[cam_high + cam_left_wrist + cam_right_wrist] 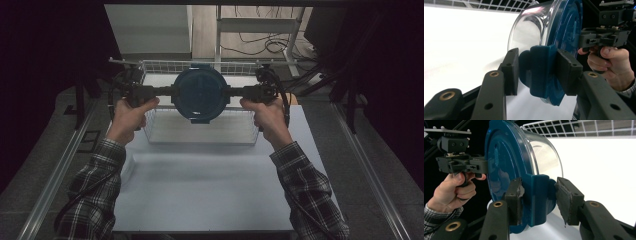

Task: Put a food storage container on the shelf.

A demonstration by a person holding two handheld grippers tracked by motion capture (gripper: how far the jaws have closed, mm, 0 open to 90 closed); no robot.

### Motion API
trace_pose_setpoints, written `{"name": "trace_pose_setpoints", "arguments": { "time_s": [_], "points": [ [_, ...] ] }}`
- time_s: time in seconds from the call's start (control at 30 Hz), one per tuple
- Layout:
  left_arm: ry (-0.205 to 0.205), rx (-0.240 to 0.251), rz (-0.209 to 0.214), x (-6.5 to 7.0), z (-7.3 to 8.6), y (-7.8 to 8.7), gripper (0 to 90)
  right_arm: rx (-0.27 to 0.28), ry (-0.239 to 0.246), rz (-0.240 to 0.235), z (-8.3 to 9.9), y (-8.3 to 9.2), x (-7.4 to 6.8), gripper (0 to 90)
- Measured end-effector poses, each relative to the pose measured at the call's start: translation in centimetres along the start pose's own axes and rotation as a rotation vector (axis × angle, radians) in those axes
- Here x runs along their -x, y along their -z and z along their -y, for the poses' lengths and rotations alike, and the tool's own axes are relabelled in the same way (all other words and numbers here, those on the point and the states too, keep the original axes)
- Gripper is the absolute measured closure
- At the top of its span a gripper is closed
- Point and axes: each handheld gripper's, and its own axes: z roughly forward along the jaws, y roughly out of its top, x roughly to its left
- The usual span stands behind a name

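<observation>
While both hands hold it up over the table (200,190), the round container (200,93) hangs between the two tongs, above the wire basket (200,134) at the table's far end. Nearest in the left gripper view, the left gripper (537,72) has its jaws closed on a blue side latch (539,72) of the lid; the pad on the lid side presses flat, while the pad toward the clear bowl (531,27) seems to have only partial contact. In the right gripper view the right gripper (537,197) is clamped on the opposite latch (539,195) in the same way, and its bowl-side pad looks worn and sits slightly off the plastic.

I judge the main risk to be a slip or a swing: each grip is on a small tab, so the container can pivot about the line through the two latches. If one hand rises faster than the other, a tab could pop free and the container would fall into the basket or onto its rim. A latch might also unclip under the squeeze, loosening the blue lid (200,90).

That lid faces up toward the high view, tipped a little toward the person, the bowl beneath it. Being round, it has no true long axis; its latch-to-latch line runs left to right across the table.
</observation>
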Motion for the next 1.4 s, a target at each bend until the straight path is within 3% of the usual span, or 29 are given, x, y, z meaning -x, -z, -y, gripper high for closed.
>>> {"name": "trace_pose_setpoints", "arguments": {
  "time_s": [0.4, 0.87, 1.0, 1.23, 1.4],
  "points": [
    [0.022, -0.001, -0.013, -1.9, -2.7, -1.1, 56.3, 0.02, -0.037, 0.005, -2.4, -1.4, 1.9, 56.7],
    [0.034, 0.046, -0.011, -2.9, -2.4, -1.4, 55.9, 0.021, -0.047, 0.006, -3.2, -2.2, 2.6, 56.0],
    [0.039, 0.038, -0.019, -3.0, -2.6, -1.5, 55.6, 0.022, -0.062, -0.005, -3.3, -2.4, 3.0, 55.8],
    [0.068, 0.051, -0.019, -3.1, -2.6, -1.7, 55.3, 0.022, -0.086, -0.019, -3.5, -2.6, 3.5, 55.2],
    [0.113, 0.063, -0.001, -3.8, -2.6, -1.9, 55.2, 0.02, -0.097, -0.014, -3.6, -2.8, 3.7, 54.6]
  ]
}}
